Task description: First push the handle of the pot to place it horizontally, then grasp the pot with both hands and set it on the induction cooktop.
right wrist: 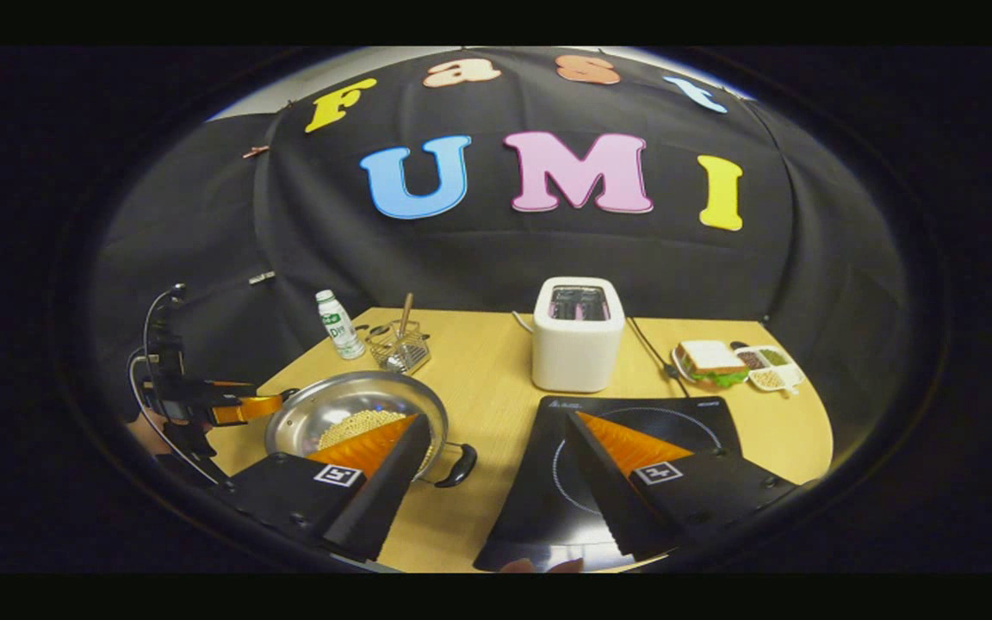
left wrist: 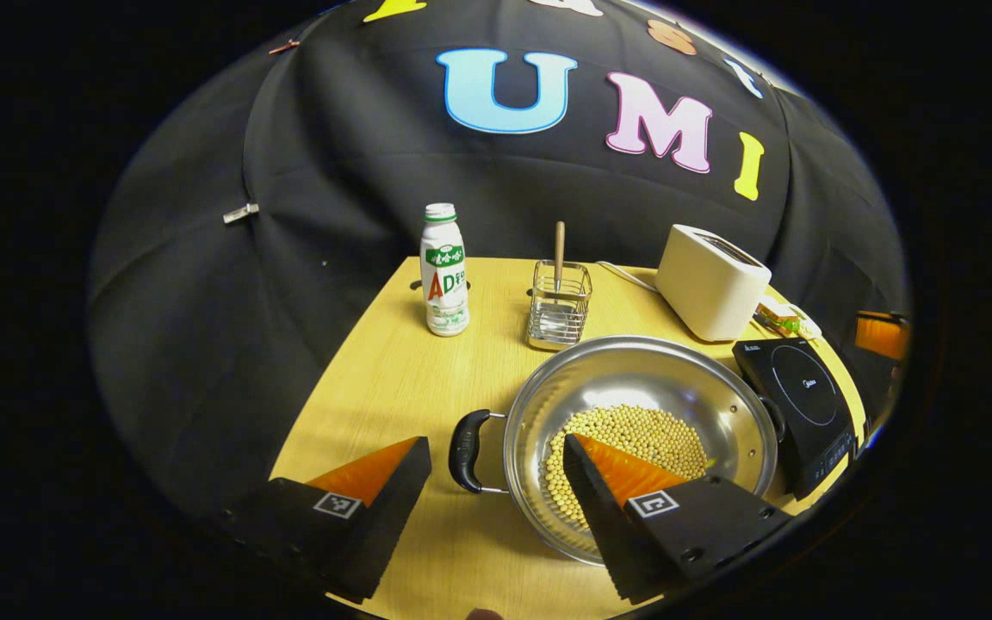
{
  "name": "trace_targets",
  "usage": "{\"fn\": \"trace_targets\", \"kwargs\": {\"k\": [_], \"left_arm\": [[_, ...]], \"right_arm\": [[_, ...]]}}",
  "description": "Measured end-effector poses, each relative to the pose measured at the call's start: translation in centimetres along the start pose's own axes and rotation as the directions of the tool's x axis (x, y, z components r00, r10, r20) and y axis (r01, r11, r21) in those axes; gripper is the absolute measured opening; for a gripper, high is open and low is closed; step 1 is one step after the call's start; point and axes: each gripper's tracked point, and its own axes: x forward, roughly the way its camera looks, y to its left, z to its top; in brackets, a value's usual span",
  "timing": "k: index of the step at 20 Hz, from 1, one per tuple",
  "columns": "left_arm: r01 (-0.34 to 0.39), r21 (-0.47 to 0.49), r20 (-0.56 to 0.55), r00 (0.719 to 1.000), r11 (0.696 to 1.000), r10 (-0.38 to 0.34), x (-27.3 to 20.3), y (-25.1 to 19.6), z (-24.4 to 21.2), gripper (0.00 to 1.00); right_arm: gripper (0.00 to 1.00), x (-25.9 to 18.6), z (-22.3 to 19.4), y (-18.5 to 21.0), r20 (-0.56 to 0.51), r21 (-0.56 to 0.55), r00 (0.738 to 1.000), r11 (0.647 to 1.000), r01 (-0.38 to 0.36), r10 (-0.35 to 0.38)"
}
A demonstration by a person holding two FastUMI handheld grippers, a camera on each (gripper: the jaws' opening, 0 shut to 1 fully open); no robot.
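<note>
So the pot [left wrist: 634, 430] sits on the wooden worktop [left wrist: 393, 370], just left of the cooktop [left wrist: 797, 405], and it's got a pile of small yellow beans [left wrist: 634, 443] in the bottom. In the left gripper view its near handle [left wrist: 466, 449] pokes out to the left side, black and lying flat. The left gripper [left wrist: 496, 465] hangs over the pot's near edge with its jaws wide apart, 1 finger above the beans and the other off to the left of the handle, touching nothing as far as I can see.

Right gripper [right wrist: 492, 443] has its jaws spread too, 1 finger over the pot's rim and the other over the cooktop [right wrist: 634, 422], the pot's other handle [right wrist: 457, 465] in the gap between them.

Behind the pot: a bottle [left wrist: 444, 271], a wire rack [left wrist: 558, 303] with a stick in it, and a white toaster [left wrist: 711, 280]. Right of the toaster there's a sandwich [right wrist: 711, 360] and a little tray [right wrist: 771, 368].
</note>
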Motion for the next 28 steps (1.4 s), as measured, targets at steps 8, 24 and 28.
{"fn": "trace_targets", "kwargs": {"k": [8, 24, 28], "left_arm": [[0.027, -0.020, -0.112, 0.993, 0.999, -0.030, 4.1, 0.7, -2.5, 0.95], [0.070, -0.006, -0.164, 0.984, 0.998, -0.070, 7.4, 0.1, -3.4, 0.71], [0.071, -0.038, -0.163, 0.984, 0.997, -0.076, 6.9, -0.1, -3.6, 0.65]], "right_arm": [[0.99, 5.3, -6.6, 2.2, -0.209, -0.006, 0.978, 1.000, 0.001, -0.003], [0.67, 12.4, -13.5, 3.5, -0.449, 0.095, 0.890, 0.987, 0.132, -0.076], [0.62, 12.8, -13.2, 3.3, -0.444, 0.100, 0.893, 0.987, 0.126, -0.069]]}}
